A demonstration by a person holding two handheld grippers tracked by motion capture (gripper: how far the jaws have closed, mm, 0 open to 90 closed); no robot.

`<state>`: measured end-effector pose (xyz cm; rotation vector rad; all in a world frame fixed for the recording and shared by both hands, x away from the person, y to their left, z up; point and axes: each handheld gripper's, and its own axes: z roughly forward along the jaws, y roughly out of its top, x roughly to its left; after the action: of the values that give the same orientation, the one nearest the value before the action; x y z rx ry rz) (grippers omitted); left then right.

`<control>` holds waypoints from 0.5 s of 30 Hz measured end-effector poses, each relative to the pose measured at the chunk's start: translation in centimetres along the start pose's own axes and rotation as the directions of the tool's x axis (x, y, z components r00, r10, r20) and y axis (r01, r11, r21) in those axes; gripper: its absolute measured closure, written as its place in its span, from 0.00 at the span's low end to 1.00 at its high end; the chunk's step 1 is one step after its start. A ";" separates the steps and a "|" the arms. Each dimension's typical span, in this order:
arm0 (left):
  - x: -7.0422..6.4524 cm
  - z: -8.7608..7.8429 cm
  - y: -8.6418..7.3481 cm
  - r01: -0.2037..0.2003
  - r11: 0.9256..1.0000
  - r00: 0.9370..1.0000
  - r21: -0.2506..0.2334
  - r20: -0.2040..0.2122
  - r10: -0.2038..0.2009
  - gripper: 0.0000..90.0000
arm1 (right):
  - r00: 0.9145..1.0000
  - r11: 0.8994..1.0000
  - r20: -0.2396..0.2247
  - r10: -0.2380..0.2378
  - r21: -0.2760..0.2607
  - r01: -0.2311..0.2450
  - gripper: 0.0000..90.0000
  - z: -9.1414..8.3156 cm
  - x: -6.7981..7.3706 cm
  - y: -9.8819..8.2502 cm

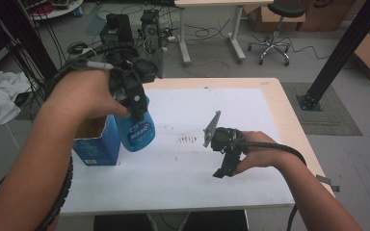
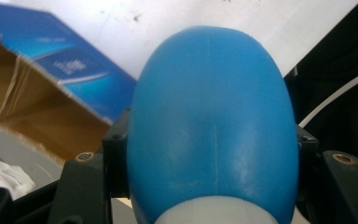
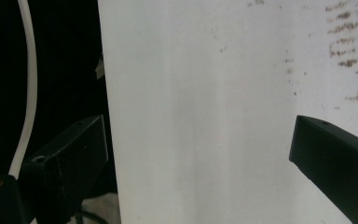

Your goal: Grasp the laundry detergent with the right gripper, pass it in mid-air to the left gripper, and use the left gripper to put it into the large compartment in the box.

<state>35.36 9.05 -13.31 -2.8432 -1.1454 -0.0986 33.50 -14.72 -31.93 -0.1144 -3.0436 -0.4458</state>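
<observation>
Blue bottle clamped in the left tool

Left gripper view adds an open box at left — right tool gapes wide over the white table, lower centre.

The right gripper looks down along its two black jaws, which rise from the bottom corners and stand wide apart with nothing between them. Under them lies a white sheet, its edge running top to bottom near the left jaw. Beyond that edge all is dark, with a white cable curving down through it. Brown smudges mark the sheet's upper right corner.
</observation>
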 end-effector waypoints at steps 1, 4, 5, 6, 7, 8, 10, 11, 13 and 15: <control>0.3 -0.3 -0.2 0.012 1.000 1.000 0.001 -0.001 -0.012 0.43 | 1.000 1.000 -0.002 -0.003 0.020 0.003 0.05 -0.2 -0.1 -0.1; 1.3 -1.7 -1.0 0.095 0.995 0.995 -0.017 0.004 -0.095 0.43 | 1.000 0.998 0.002 -0.005 0.057 0.005 0.05 -0.7 -0.4 -0.2; 1.7 -2.1 -1.3 0.123 0.992 0.992 -0.025 0.007 -0.123 0.43 | 1.000 0.998 0.005 -0.004 0.064 0.004 0.05 -0.8 -0.5 -0.3; 2.2 -2.5 -1.6 0.139 0.990 0.990 -0.022 0.013 -0.139 0.43 | 1.000 0.997 0.004 -0.006 0.075 0.006 0.05 -0.9 -0.5 -0.3; 2.5 -2.8 -1.8 0.159 0.987 0.987 -0.022 0.015 -0.158 0.43 | 1.000 0.997 0.007 -0.007 0.081 0.006 0.05 -1.1 -0.5 -0.4; 2.9 -3.1 -2.1 0.179 0.984 0.984 -0.022 0.018 -0.179 0.43 | 1.000 0.996 0.008 -0.008 0.089 0.008 0.05 -1.2 -0.6 -0.4; 3.6 -3.9 -2.6 0.235 0.971 0.972 -0.033 0.009 -0.235 0.43 | 1.000 0.995 0.013 -0.007 0.099 0.006 0.04 -1.5 -0.7 -0.7; 3.9 -4.2 -2.8 0.247 0.969 0.969 -0.028 0.001 -0.247 0.43 | 1.000 0.994 0.014 -0.006 0.106 0.004 0.04 -1.6 -0.8 -0.8; 4.7 -4.8 -3.1 0.290 0.957 0.957 -0.021 0.001 -0.290 0.43 | 1.000 0.995 0.014 0.002 0.103 -0.003 0.04 -1.7 -1.0 -1.0; 5.3 -5.2 -3.4 0.318 0.948 0.948 -0.015 0.008 -0.318 0.43 | 1.000 0.994 0.015 0.003 0.105 -0.004 0.04 -1.8 -1.1 -1.2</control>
<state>36.62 14.69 -7.52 -2.6455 -1.6026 -0.1177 34.63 -16.47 -30.59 -0.1180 -3.0735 -0.2851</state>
